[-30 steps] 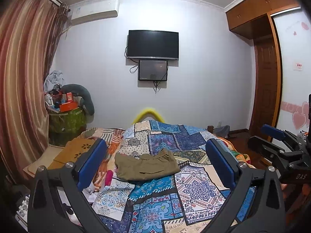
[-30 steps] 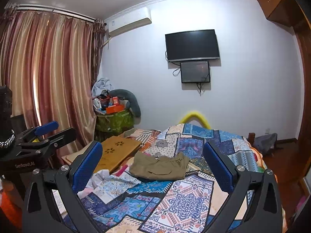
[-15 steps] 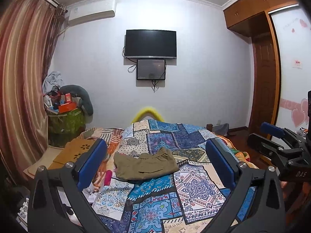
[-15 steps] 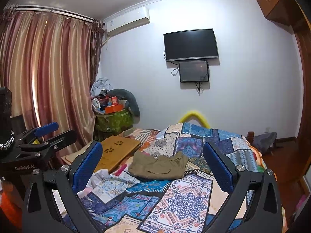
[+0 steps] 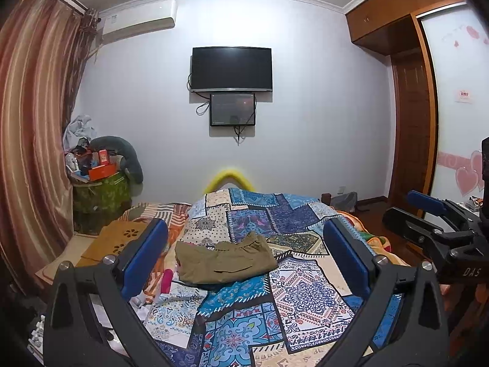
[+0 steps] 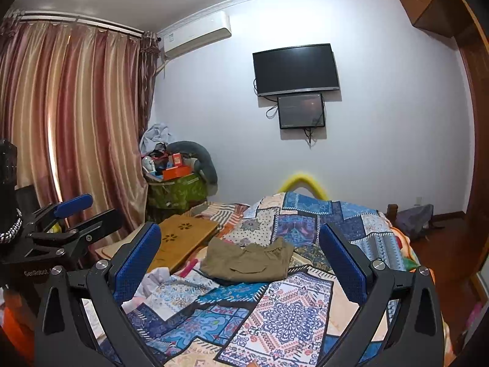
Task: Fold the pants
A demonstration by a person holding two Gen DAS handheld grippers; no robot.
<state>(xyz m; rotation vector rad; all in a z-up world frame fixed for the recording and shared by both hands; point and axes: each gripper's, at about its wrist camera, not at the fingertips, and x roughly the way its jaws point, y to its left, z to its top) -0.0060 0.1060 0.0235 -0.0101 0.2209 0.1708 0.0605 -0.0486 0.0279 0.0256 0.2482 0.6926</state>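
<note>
though folded, pants between spread fingers

Pants are plain olive-khaki; the bed cover beneath is a patchwork of blue, navy, cream and turquoise panels with floral and medallion prints. The curtain carries vertical stripes of rust red and gold, the wall is pale lilac-white, and the television is black. Both grippers are black with blue pads, and a yellow arc, possibly foam, shows behind the bed.
</note>
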